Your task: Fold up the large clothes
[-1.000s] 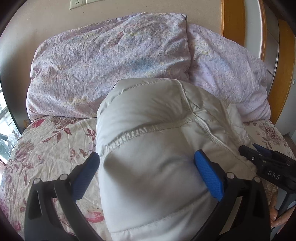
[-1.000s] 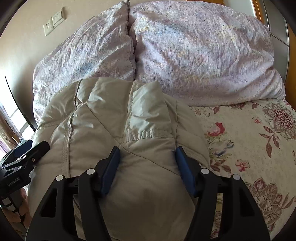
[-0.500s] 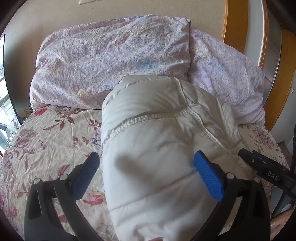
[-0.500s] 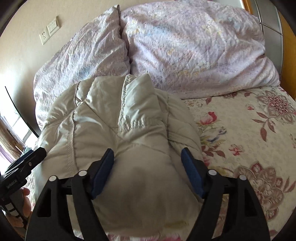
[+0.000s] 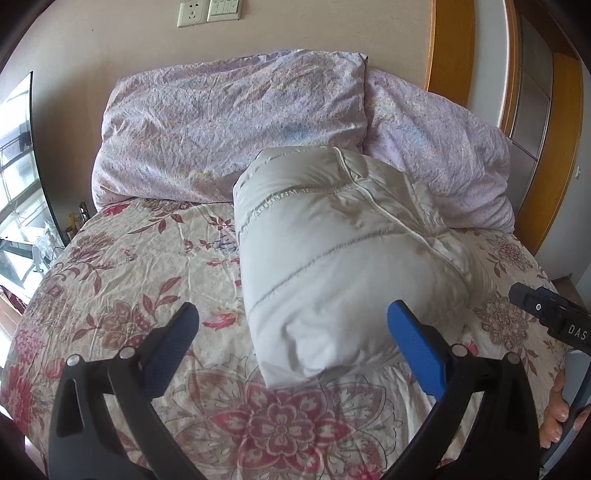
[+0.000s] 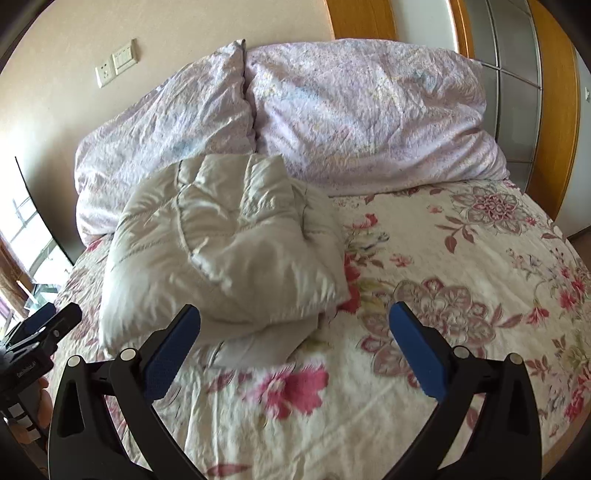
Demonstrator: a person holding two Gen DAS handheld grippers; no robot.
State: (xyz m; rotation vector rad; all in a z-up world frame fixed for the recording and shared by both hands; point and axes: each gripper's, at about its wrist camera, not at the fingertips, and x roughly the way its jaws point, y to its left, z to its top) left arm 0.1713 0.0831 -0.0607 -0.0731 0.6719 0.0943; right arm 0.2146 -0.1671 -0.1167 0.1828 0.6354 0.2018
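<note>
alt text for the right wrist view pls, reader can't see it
A folded, puffy pale jacket lies on a floral bedspread in front of two lilac pillows. The right hand-held gripper is open in the foreground, nothing between its blue pads, and the left hand-held gripper shows at the left edge.

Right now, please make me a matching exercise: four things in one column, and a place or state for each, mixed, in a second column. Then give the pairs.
1. jacket
2. pillows
3. socket
4. right gripper

a. on the wall
b. jaws open, holding nothing
c. folded into a bundle on the bedspread
d. at the head of the bed, behind the bundle

Pairs: 1-c, 2-d, 3-a, 4-b
</note>
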